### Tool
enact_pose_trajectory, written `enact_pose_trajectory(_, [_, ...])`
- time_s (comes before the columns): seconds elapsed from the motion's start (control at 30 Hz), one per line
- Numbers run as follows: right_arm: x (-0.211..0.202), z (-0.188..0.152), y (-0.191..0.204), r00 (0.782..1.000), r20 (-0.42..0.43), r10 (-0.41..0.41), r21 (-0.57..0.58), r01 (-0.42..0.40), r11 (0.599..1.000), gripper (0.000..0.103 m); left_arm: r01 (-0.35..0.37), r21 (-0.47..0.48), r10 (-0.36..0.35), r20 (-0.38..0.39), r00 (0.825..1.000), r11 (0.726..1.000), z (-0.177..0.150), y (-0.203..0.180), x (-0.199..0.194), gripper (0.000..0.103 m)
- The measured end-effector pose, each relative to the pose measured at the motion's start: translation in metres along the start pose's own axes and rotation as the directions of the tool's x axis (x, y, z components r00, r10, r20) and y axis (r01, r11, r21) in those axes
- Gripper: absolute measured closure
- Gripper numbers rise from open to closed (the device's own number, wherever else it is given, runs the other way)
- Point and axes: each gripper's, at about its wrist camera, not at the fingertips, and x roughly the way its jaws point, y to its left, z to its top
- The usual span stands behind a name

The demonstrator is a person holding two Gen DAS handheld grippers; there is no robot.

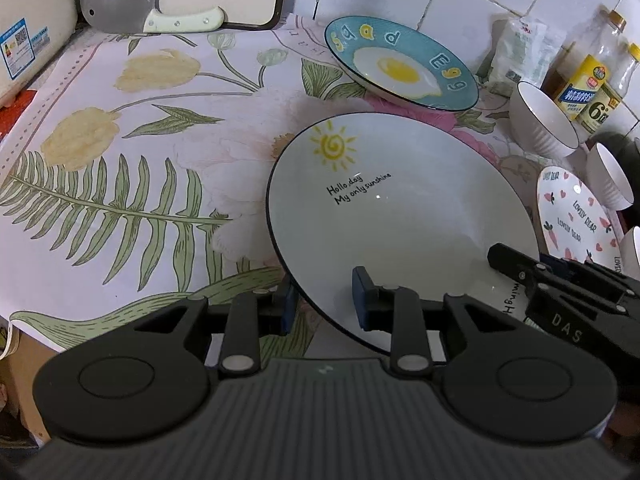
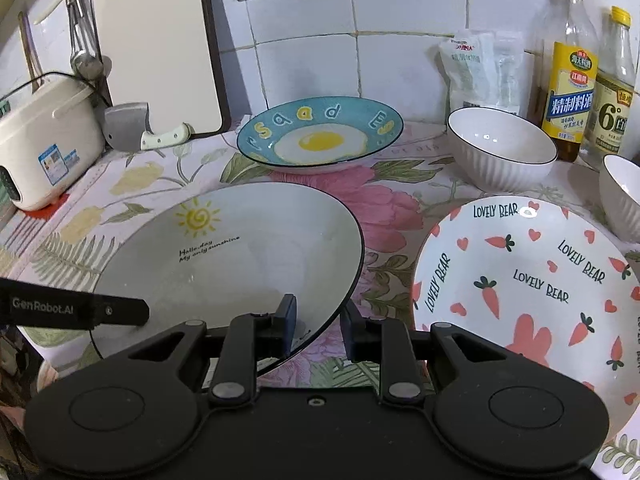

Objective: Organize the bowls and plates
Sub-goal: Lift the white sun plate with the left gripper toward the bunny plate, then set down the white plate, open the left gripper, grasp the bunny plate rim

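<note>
A white sun plate (image 1: 404,216) with "Hello, day" lettering sits tilted at the middle of the floral counter; it also shows in the right wrist view (image 2: 240,256). My left gripper (image 1: 325,304) is open, its fingers straddling the plate's near rim. My right gripper (image 2: 318,330) is open too, straddling the plate's right rim. A blue egg plate (image 2: 320,136) stands behind. A carrot "Lovely Bear" plate (image 2: 528,288) lies at the right. White ribbed bowls (image 2: 500,152) stand at the back right.
A cleaver (image 2: 136,128) and cutting board (image 2: 160,48) lean at the back left beside a cream rice cooker (image 2: 44,140). Bottles (image 2: 568,64) and a bag (image 2: 476,72) line the tiled wall at the right. The floral cloth (image 1: 140,184) lies bare at the left.
</note>
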Motion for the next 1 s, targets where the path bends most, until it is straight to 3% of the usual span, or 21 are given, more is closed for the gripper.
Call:
enact_pose_trajectory(0.27, [0.000, -0.004, 0.018, 0.991, -0.007, -0.135, -0.159, 0.132, 0.978, 0.074, 0.003, -0.081, -0.011, -0.100, 0.995, 0.997, -0.001, 0.004, 0.011, 0.078])
enact_pose_trajectory(0.47, [-0.011, -0.002, 0.018, 0.987, 0.023, -0.161, -0.169, 0.162, 0.972, 0.072, -0.102, -0.013, 0.100, -0.097, 0.990, 0.995, -0.006, -0.018, -0.003, 0.078])
enact_pose_trajectory(0.53, [-0.022, 0.002, 0.014, 0.980, 0.050, -0.195, -0.131, 0.200, 0.971, 0.047, -0.119, -0.013, 0.117, -0.103, 0.988, 0.993, -0.008, -0.024, -0.011, 0.078])
enact_pose_trajectory(0.63, [-0.045, 0.005, 0.001, 0.982, 0.070, -0.174, -0.085, 0.179, 0.980, 0.046, -0.137, 0.012, 0.137, -0.106, 0.985, 0.991, -0.014, -0.034, -0.024, 0.072])
enact_pose_trajectory(0.73, [-0.073, 0.004, -0.013, 0.983, 0.106, -0.147, -0.067, 0.154, 0.986, 0.036, -0.140, 0.044, 0.143, -0.088, 0.986, 0.989, -0.020, -0.046, -0.042, 0.071])
enact_pose_trajectory(0.8, [-0.093, 0.000, -0.018, 0.964, 0.156, -0.214, -0.068, 0.226, 0.972, 0.028, -0.128, 0.047, 0.131, -0.080, 0.988, 0.991, -0.023, -0.055, -0.055, 0.071])
enact_pose_trajectory(0.83, [-0.103, -0.003, -0.019, 0.944, 0.191, -0.270, -0.083, 0.290, 0.954, 0.019, -0.123, 0.051, 0.126, -0.073, 0.989, 0.991, -0.024, -0.060, -0.061, 0.070])
enact_pose_trajectory(0.87, [-0.112, -0.007, -0.020, 0.928, 0.226, -0.295, -0.097, 0.323, 0.941, 0.018, -0.118, 0.058, 0.121, -0.062, 0.991, 0.991, -0.025, -0.066, -0.067, 0.069])
enact_pose_trajectory(1.0, [-0.145, -0.020, -0.039, 0.918, 0.269, -0.291, -0.111, 0.330, 0.937, 0.018, -0.089, 0.093, 0.091, -0.023, 0.996, 0.992, -0.026, -0.090, -0.090, 0.064])
